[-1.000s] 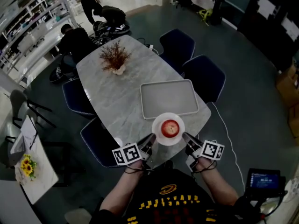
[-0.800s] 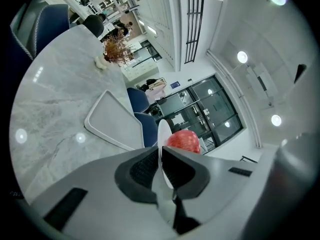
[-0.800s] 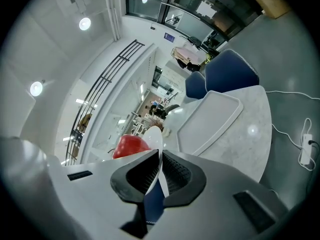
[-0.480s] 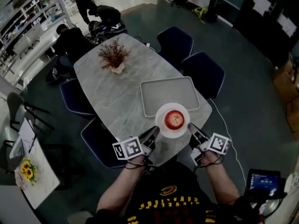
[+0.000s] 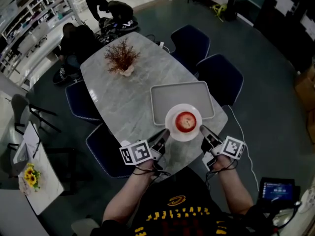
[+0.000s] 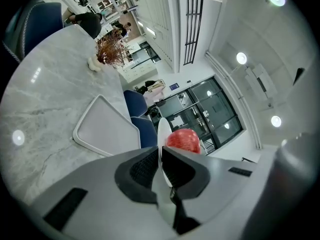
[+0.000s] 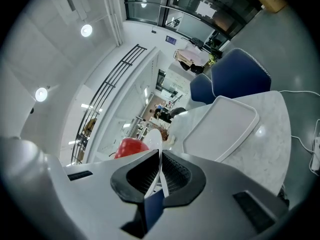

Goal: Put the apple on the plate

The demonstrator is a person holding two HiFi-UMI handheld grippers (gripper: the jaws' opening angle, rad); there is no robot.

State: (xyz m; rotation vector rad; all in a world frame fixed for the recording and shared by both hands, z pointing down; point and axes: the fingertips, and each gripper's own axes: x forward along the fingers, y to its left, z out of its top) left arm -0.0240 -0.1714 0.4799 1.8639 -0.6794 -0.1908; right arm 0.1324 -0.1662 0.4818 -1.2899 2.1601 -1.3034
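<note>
A red apple (image 5: pixel 185 121) sits in the middle of a round white plate (image 5: pixel 173 127). The plate is off the marble table (image 5: pixel 123 102), held from both sides over the table's near end. My left gripper (image 5: pixel 164 135) is shut on the plate's left rim, my right gripper (image 5: pixel 202 130) on its right rim. In the left gripper view the plate (image 6: pixel 162 134) runs edge-on between the pads with the apple (image 6: pixel 183 140) beyond. The right gripper view shows the same: the rim (image 7: pixel 156 144) pinched, the apple (image 7: pixel 131 147) to its left.
A grey rectangular tray (image 5: pixel 181 101) lies on the table just beyond the plate. A small pot of dried red twigs (image 5: pixel 122 58) stands at the far end. Dark blue chairs (image 5: pixel 219 80) ring the table. People sit and stand beyond the far end.
Both grippers have lifted the plate with the apple and carried it forward, so that it now overlaps the tray's near edge in the head view.
</note>
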